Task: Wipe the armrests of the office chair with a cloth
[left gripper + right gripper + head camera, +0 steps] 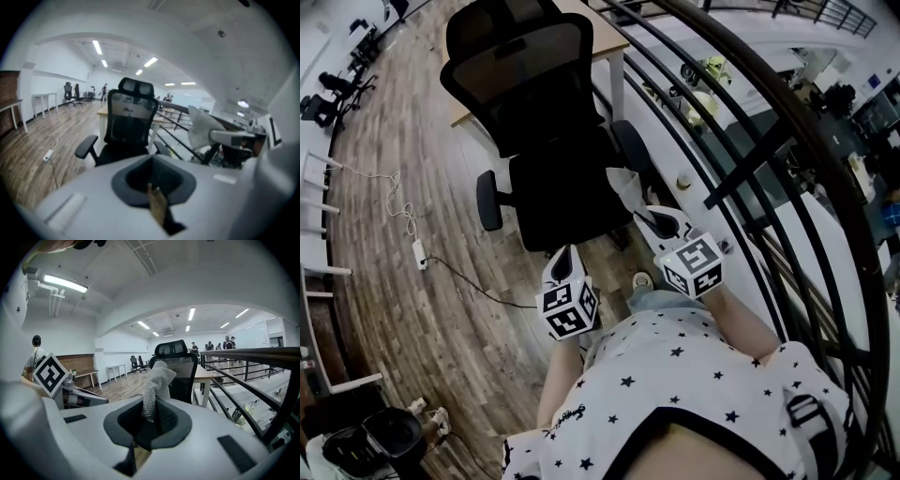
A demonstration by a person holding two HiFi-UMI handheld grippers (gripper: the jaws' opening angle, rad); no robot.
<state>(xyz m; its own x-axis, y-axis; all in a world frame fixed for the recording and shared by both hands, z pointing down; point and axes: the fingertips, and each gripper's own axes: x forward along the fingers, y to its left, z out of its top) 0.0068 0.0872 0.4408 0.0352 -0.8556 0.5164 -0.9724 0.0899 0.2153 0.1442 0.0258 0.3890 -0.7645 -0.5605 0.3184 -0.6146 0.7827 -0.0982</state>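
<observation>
Person stands facing a black mesh-back office chair (546, 141) on the wood-plank floor (384, 234), seat front toward them, black metal railing (741, 178) along their right. Right hand-held gripper (649, 216) is clamped on a light grey knitted cloth (624, 184), which sticks out past the jaws and flops toward the chair; its own view shows the fabric pinched in the jaws. Left hand-held gripper (566, 253) has jaws together with nothing in them, held in front of the seat edge. Key relation: the cloth sits just beside the chair's railing-side black padded armrest (630, 148), ahead of and slightly left of the right hand-held gripper, not clearly touching it. Other armrest (488, 200) is well apart, across the seat, nearer the left hand-held gripper. Both armrest pads run front to back, long axis pointing away from the person. Judgement: wiping not started; the right side is nearer, so the next move likely lowers the cloth onto that pad and strokes along its length.
</observation>
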